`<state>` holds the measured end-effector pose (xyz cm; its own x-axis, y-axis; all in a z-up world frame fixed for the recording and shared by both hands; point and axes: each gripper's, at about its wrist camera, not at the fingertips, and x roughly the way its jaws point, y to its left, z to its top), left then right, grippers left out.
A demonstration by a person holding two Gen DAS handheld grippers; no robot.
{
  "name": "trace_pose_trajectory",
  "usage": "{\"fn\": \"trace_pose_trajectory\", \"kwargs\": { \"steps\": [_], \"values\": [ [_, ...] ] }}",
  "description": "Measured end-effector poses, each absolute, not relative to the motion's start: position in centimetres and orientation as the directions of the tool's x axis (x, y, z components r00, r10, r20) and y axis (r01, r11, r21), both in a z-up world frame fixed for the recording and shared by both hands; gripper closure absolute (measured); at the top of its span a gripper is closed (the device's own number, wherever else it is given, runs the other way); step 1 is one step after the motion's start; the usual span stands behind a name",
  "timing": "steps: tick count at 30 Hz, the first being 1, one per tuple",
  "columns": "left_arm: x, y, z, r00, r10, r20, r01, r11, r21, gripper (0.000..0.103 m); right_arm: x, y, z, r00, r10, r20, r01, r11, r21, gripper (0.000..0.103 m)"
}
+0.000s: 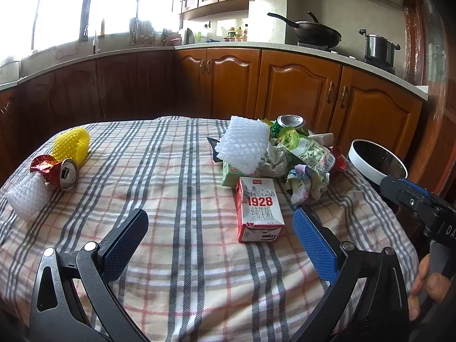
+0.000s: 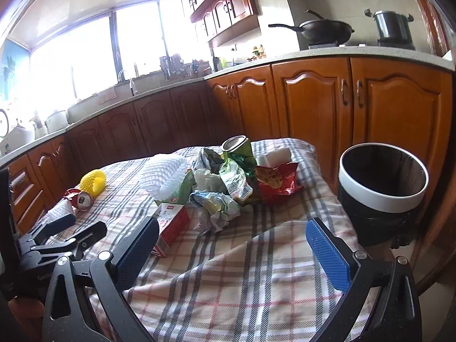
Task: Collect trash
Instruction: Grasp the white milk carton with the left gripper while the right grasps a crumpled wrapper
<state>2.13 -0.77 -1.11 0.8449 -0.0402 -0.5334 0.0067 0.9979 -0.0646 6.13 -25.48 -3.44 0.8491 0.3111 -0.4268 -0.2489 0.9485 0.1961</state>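
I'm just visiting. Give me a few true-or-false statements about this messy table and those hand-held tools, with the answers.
1. Both the left tool and right tool are open and hold nothing. True.
2. The milk carton stands upright. False: it lies flat on the tablecloth.
3. The bin is full of trash. False: its visible interior looks empty.
4. A crushed red can lies beside the yellow foam net. True.

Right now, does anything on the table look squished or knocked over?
Yes. The red can lies on its side near the table's left edge, dented, beside the yellow foam net. The milk carton lies flat too. Crumpled wrappers are heaped near the bin.
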Motion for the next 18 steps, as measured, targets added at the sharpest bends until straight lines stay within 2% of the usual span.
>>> {"fn": "trace_pose_trajectory", "kwargs": {
  "steps": [1,3,6,13,18],
  "values": [
    [2.4,-0.9,-1.3,0.839,-0.051,-0.542,0.015,0.997,-0.070,0.000,6.6,-25.6,-3.5,0.840,0.327,-0.434,-0.258,0.943,0.212,0.006],
    [3.0,-1.0,-1.6,0.821,-0.077,-0.565,0.034,0.996,-0.086,0.000,7.6,-25.7,-3.8,0.817,0.354,-0.455,-0.273,0.933,0.236,0.021],
    [4.2,-1.6,-2.2,0.797,-0.097,-0.597,0.054,0.995,-0.090,0.000,9.5,-25.6,-4.4,0.778,0.392,-0.491,-0.294,0.918,0.266,0.030],
    [7.0,-2.7,-3.2,0.745,-0.112,-0.657,0.074,0.994,-0.086,0.000,13.1,-24.9,-6.3,0.695,0.442,-0.567,-0.312,0.896,0.315,0.039],
    [8.5,-3.4,-3.9,0.718,-0.119,-0.686,0.094,0.993,-0.074,0.000,15.1,-24.8,-7.1,0.652,0.465,-0.599,-0.310,0.884,0.349,0.040]
  ]
}}
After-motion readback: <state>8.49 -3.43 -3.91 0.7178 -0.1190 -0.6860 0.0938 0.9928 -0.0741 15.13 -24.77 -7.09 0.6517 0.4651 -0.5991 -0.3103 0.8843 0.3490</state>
